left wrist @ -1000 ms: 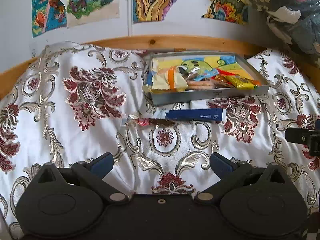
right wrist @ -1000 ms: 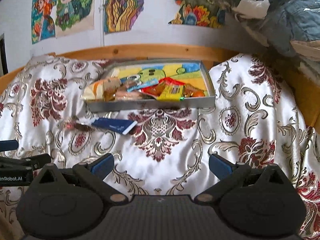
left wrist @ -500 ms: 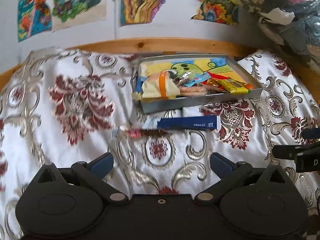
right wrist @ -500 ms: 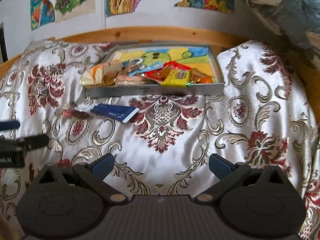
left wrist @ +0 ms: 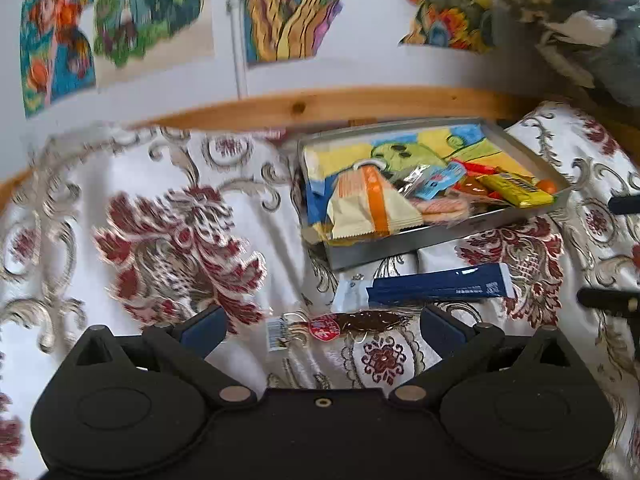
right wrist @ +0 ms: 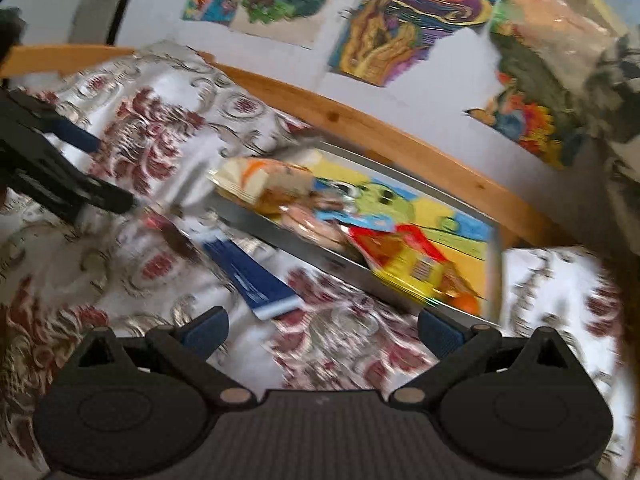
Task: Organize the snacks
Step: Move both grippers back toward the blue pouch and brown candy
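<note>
1. Bright cartoon posters (left wrist: pixel 120 28) hang on the pale wall behind a wooden rail (left wrist: pixel 360 102), and a white bedspread (left wrist: pixel 168 224) patterned with dark red flowers and silver scrolls covers the whole surface below.
2. A shallow grey tin tray (left wrist: pixel 404 246) sits toward the far edge of the bedspread, close to the rail. Its bottom shows a printed green cartoon figure on yellow and blue.
3. Inside the tray lies a heap of snacks: a cream packet with an orange stripe (left wrist: pixel 368 208) at the left end, a small light-blue wrapper (left wrist: pixel 438 179) in the middle, and a yellow bar (left wrist: pixel 516 192) at the right end.
4. Just beside the tray's near wall, on the bedspread, lies a long navy blue packet (left wrist: pixel 436 286). Its long axis runs nearly parallel to that wall, with a white end pointing right and a pale end pointing left. Small white print sits near the right end, too small to read.
5. Nearer still lies a slim dark brown snack (left wrist: pixel 340 325) in clear wrap, also lengthwise left to right, with a red label and a barcode at its left end. The label's lettering is probably a brand name, but it is blurred.
6. The left gripper (left wrist: pixel 322 325) hovers with its blue-padded fingers spread wide on either side of the brown snack, touching nothing.
7. The right gripper (right wrist: pixel 322 326) is likewise wide apart and empty, over the bedspread near the tray's right end; its view is motion-blurred.
</note>
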`<state>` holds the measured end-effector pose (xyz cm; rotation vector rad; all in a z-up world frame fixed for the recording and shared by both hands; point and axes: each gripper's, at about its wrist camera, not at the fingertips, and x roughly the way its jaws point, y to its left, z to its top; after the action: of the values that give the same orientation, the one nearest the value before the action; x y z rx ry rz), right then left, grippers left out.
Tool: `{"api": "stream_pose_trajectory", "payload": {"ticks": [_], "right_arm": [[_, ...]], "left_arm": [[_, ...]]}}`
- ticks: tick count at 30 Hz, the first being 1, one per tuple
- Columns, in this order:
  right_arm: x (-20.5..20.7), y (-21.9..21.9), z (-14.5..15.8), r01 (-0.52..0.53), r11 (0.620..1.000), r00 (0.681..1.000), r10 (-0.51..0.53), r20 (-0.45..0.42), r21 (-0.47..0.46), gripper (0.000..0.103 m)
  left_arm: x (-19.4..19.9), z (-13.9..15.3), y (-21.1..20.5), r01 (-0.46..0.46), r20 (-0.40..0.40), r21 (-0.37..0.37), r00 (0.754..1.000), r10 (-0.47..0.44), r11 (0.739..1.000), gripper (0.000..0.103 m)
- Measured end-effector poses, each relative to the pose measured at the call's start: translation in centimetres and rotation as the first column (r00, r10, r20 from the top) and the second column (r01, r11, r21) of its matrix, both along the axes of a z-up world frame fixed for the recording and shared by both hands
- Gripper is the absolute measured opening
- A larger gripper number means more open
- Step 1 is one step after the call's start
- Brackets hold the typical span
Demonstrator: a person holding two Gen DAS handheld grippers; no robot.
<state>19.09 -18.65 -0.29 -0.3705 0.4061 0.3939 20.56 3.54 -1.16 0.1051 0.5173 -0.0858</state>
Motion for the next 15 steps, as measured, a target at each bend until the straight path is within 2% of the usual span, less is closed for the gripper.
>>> {"api": "stream_pose_trajectory", "payload": {"ticks": [3,7,10,13,15], "right_arm": [[1.8,1.5,-1.1,-0.018,1.0,0.999,0.017,-0.038,-0.018,0.102],[3.6,3.5,-2.2,-0.081,0.995,0.995,0.077,-0.066,-0.053,0.102],[4.4,4.3,-2.8,-0.142,0.988,0.989,0.14,-0.044,-0.053,0.098],[5.2,4.7,-3.4,-0.171,0.984,0.985,0.169,-0.029,-0.059,0.096],[5.8,4.9,-3.8,-0.18,0.981,0.983,0.177,-0.037,-0.073,0.095]], "left_arm": [[1.8,0.1,0.5,-0.01,-0.02,-0.068,1.0,0.008,0.998,0.102],[3.6,-0.4,0.6,0.02,0.001,-0.041,1.0,-0.02,0.999,0.102],[4.9,-0.9,0.6,0.111,-0.019,-0.036,0.993,-0.112,0.993,0.102],[5.4,-1.4,1.0,0.24,-0.011,-0.076,0.97,-0.241,0.968,0.102],[5.7,-1.6,0.8,0.303,0.01,-0.07,0.953,-0.303,0.95,0.102]]}}
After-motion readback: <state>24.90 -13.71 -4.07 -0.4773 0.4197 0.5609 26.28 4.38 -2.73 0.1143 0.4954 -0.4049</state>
